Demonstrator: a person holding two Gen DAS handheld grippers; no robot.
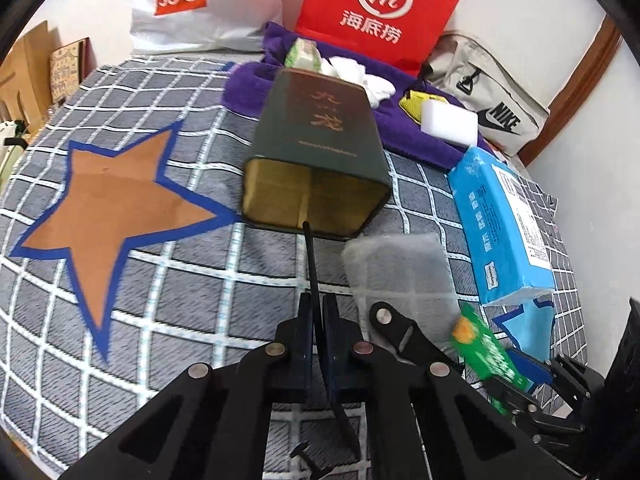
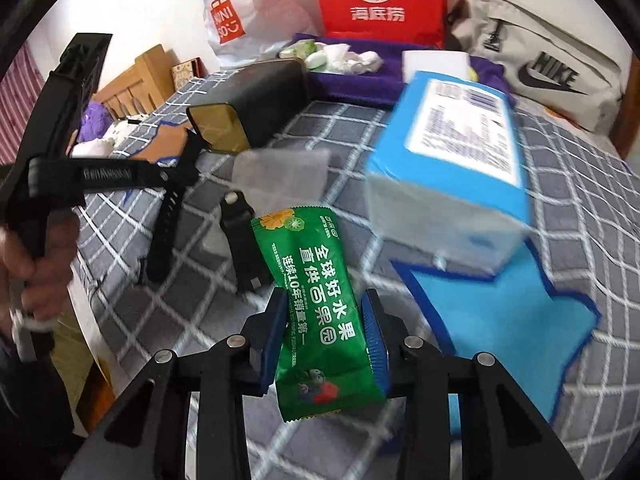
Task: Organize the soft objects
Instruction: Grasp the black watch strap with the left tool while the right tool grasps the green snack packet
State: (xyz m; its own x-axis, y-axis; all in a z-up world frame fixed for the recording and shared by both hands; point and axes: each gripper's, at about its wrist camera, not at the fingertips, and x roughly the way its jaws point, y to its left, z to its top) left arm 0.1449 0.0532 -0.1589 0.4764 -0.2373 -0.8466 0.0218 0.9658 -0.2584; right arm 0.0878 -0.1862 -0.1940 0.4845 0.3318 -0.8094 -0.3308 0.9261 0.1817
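Layout of items on the bed

The tin [image 1: 316,152] lies on its side at centre, open end near. Far behind it, the towel [image 1: 400,128] carries the tissues [image 1: 360,74] and foam block [image 1: 450,122]. The tissue pack [image 1: 500,224] lies right of the tin; the clear pouch [image 1: 400,268] lies between them, nearer.

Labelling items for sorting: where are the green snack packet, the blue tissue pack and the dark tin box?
green snack packet [image 2: 320,300], right wrist view, printed middle.
blue tissue pack [image 1: 500,224], left wrist view, blue side face.
dark tin box [image 1: 320,128], left wrist view, lettered top face.
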